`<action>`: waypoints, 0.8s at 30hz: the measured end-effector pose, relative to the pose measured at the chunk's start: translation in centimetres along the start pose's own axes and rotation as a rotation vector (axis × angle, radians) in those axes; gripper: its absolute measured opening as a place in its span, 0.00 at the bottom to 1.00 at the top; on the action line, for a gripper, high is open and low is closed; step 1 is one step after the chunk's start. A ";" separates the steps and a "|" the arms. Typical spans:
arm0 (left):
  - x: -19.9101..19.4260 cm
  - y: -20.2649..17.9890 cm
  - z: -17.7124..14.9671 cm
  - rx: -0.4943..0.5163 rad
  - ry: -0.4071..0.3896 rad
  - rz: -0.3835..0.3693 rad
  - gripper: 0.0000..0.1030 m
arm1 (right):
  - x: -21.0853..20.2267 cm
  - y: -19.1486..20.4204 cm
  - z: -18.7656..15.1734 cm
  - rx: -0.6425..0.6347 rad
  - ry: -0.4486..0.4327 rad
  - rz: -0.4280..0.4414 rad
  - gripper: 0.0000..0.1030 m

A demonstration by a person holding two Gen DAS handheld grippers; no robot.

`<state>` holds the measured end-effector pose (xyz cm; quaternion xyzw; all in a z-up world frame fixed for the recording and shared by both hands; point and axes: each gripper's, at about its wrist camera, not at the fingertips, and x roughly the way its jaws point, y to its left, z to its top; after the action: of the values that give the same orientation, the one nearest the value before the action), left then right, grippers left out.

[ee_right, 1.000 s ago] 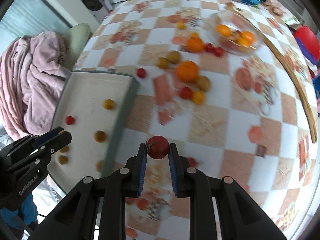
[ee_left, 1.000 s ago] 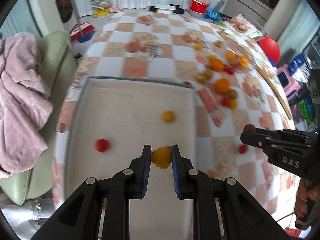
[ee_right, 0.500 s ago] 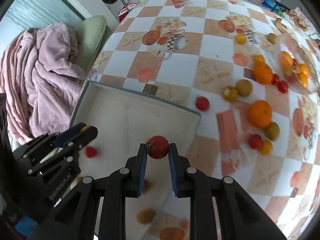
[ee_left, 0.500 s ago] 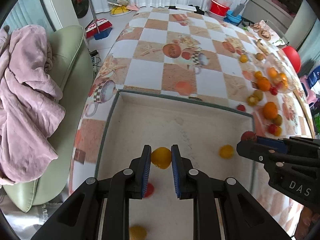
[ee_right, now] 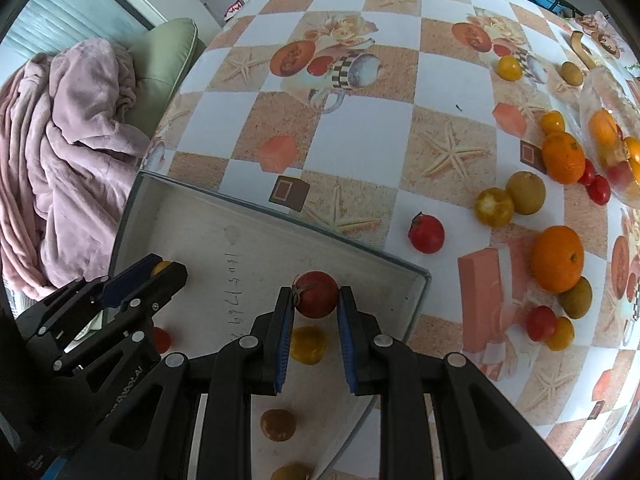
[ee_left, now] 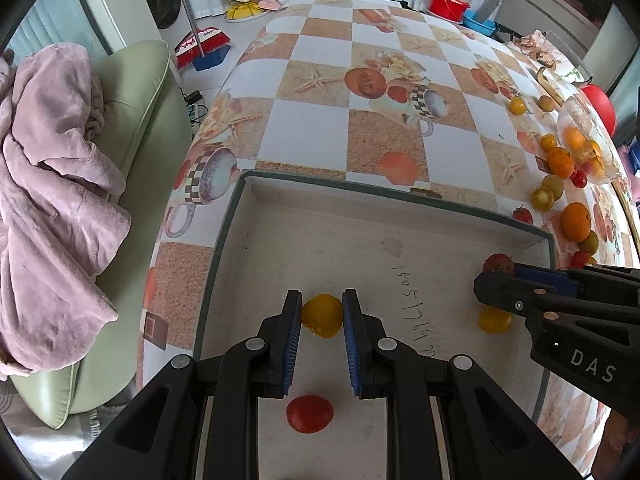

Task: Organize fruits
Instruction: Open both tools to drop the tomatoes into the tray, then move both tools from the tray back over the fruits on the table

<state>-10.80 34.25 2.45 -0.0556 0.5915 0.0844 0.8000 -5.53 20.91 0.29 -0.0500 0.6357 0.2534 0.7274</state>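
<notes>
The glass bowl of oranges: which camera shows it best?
The right wrist view: the glass bowl sits larger at the right edge, fruit visible inside. The left wrist view shows the bowl smaller and farther off.

We have two cameras, one riding on each gripper, and both look steeply down along the fingers from close above. Our left camera looks over the tray (ee_left: 400, 240) and on across the checked table (ee_left: 304, 128), with the sofa (ee_left: 132, 92) at its left edge. Our right camera sits further right and sees more table. Both share the tray, and each sees the other gripper at its side.
</notes>
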 end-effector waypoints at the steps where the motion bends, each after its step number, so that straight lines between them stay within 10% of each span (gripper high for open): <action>1: 0.2 -0.1 0.0 0.004 0.005 0.002 0.21 | 0.1 0.0 0.0 0.000 0.001 -0.002 0.23; 10: 0.5 -0.2 0.0 0.016 0.020 0.013 0.23 | 0.5 0.6 0.1 -0.028 0.002 -0.013 0.26; 14: -0.1 0.2 -0.2 0.002 -0.015 0.038 0.68 | -0.2 0.3 -0.1 -0.025 -0.018 -0.007 0.45; 24: -2.3 -0.3 -0.8 0.021 -0.028 0.041 0.68 | -4.2 0.0 -1.6 -0.018 -0.116 0.012 0.77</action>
<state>-12.10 33.66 4.39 -0.0340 0.5820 0.0953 0.8069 -7.19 18.98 4.02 -0.0382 0.5905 0.2660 0.7610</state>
